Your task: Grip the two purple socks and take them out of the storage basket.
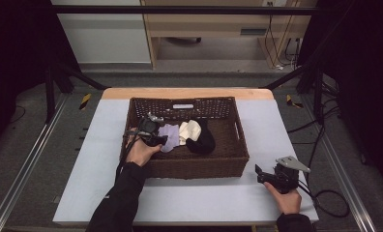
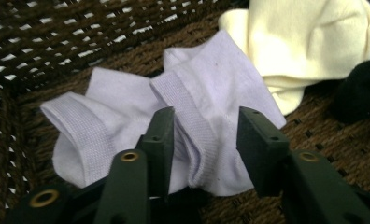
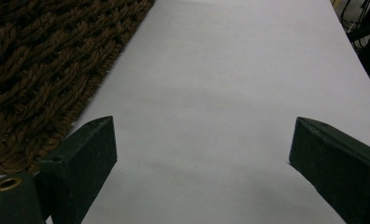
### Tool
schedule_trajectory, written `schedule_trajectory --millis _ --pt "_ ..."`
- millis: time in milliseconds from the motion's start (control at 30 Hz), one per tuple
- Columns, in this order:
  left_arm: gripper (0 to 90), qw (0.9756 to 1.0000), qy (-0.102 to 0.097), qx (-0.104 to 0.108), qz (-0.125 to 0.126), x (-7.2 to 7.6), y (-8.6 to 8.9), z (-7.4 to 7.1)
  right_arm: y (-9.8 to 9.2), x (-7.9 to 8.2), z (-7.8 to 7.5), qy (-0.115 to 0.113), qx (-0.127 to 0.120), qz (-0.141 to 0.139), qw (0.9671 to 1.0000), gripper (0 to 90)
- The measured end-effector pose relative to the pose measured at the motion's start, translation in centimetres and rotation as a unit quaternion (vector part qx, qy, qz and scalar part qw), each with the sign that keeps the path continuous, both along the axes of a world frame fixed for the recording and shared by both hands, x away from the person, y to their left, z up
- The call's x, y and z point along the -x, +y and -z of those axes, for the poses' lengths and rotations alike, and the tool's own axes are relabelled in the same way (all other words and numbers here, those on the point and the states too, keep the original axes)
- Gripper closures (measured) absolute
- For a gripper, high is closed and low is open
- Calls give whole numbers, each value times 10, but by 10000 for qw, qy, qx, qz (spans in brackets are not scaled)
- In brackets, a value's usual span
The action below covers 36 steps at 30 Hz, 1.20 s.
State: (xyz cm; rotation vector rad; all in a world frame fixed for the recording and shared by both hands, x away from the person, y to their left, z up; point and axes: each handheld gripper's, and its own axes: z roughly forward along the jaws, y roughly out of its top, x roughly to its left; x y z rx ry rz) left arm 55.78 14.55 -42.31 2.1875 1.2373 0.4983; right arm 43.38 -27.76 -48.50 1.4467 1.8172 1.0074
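Inside the woven basket (image 1: 238, 137), at its left, the left gripper (image 2: 205, 140) straddles a lavender sock's (image 2: 202, 93) ribbed cuff, jaws partly open. Outside its right front corner, the right gripper (image 3: 202, 154) rests wide open, empty.

I see a dark brown basket (image 1: 188, 166) made of woven rope, with little holes in its walls. Inside it I see a pale purple sock (image 2: 206, 93) with a ribbed band, a creamy yellow-white sock (image 2: 309, 42) and a black sock (image 1: 202, 140). The table top (image 1: 189, 200) is a very light grey-white, with a light wooden edge at the far side. My left gripper (image 2: 204, 140) is black with small gold rings. My right gripper (image 1: 259, 174) is black too, with a grey plate on top. My sleeve (image 1: 119, 203) is black. The floor (image 1: 30, 145) is grey.
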Motion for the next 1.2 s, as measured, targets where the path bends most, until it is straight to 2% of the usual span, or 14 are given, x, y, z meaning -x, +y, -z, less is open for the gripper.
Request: schedule_trajectory --millis 133,300,467,533,567,600,667,700,733,833,1000,1100,1133,1200 --pt "687 10000 67 -15 -26 0 0 1 0 0 0 11 4 -10 10000 79" --pt "838 9999 -80 66 3 2 1 -3 0 0 0 12 4 -10 10000 79" --pt "863 9994 -247 248 -13 4 3 -7 0 0 0 10 3 -9 10000 79" --pt "865 9984 -380 406 -19 6 5 -9 0 0 0 15 4 -13 10000 79" --pt "865 9984 -380 406 -19 6 5 -9 0 0 0 15 4 -13 10000 79" --pt "865 9964 -547 650 40 7 6 -13 0 0 0 16 -4 -13 10000 79" --pt "866 9951 -673 722 72 8 6 -16 0 -1 0 27 -4 -12 10000 79" --pt "866 9951 -673 722 72 8 6 -16 0 -1 0 27 -4 -12 10000 79" --pt "866 9925 -810 912 128 10 6 -21 0 -1 0 28 -2 -8 10000 79" --pt "867 9877 -1055 1140 153 12 9 -29 0 -1 0 28 -2 -12 10000 79" --pt "867 9810 -1476 1241 202 16 9 -45 0 -1 0 32 -1 -20 10000 79" --pt "868 9741 -1720 1447 231 21 7 -60 0 -1 0 32 -4 -17 10000 79" --pt "868 9731 -1746 1487 243 23 7 -63 0 -1 0 24 -5 -14 10000 80" --pt "868 9688 -1857 1619 257 28 8 -73 0 -1 0 22 -2 -19 10000 79"
